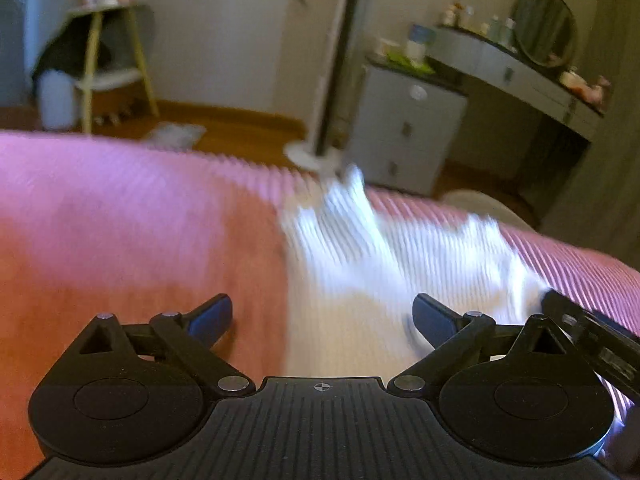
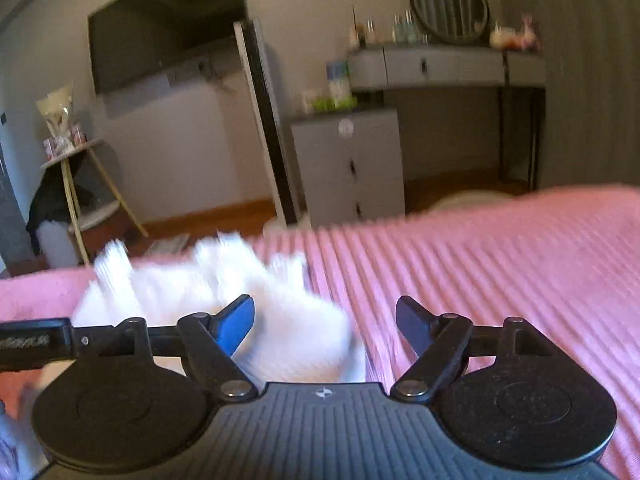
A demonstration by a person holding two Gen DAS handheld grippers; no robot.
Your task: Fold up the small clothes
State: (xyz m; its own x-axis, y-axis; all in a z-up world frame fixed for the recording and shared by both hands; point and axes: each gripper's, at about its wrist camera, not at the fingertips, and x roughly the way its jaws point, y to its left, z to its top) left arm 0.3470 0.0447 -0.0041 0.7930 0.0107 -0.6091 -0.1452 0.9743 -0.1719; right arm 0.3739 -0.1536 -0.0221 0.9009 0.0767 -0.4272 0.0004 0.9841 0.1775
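white garment (image 1: 384,264) lies ahead of both wide-spread grippers

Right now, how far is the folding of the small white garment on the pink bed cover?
Done: no neat fold shows; the white garment lies rumpled and blurred on the pink bed cover. In hand: nothing. The left gripper and right gripper both have open jaws, with no cloth pinched between them. Left: grasp the garment's edges, spread it flat, and fold it.
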